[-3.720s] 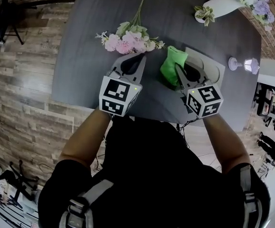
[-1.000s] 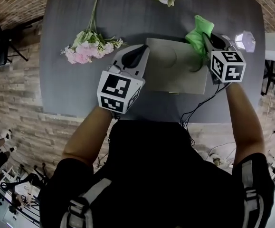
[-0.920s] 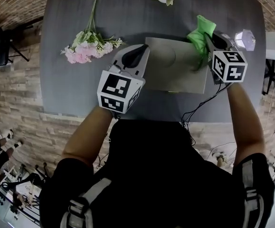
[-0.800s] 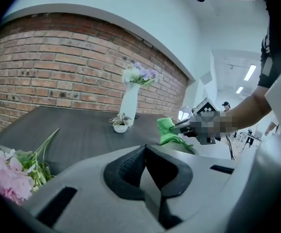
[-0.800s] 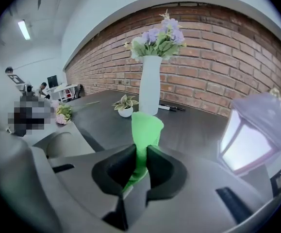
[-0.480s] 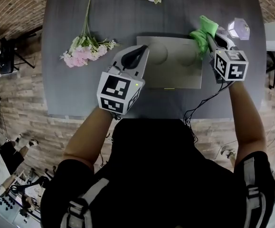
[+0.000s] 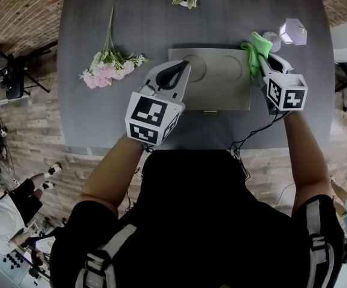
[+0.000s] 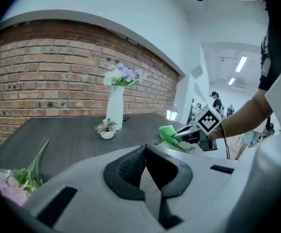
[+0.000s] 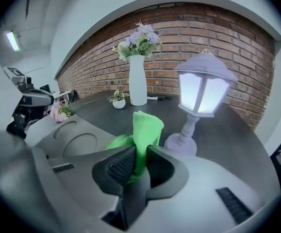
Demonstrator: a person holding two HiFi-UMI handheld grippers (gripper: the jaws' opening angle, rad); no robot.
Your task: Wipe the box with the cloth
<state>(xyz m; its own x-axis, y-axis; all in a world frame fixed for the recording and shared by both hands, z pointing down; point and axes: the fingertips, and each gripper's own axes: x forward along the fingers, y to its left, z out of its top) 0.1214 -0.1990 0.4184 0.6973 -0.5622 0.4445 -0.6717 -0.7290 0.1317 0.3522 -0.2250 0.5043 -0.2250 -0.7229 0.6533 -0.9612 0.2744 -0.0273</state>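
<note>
Pinching green cloth (image 7: 254,48) at box (image 7: 212,86) corner, right gripper (image 7: 262,63) fingers (left gripper (image 7: 183,66) fingers closed, empty).

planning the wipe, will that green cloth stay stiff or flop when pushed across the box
Likely floppy: the cloth bunches and folds above the fingers of the right gripper. Probably light: one small pinch holds it up.

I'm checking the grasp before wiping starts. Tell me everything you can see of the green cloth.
The cloth is bright green and soft-looking, like microfibre. It is bunched up and pinched between the jaws of the right tool, with one fold standing up past their tips and the rest crumpled below. It sits at the far right corner of the grey box; whether it touches the box is unclear.
</note>
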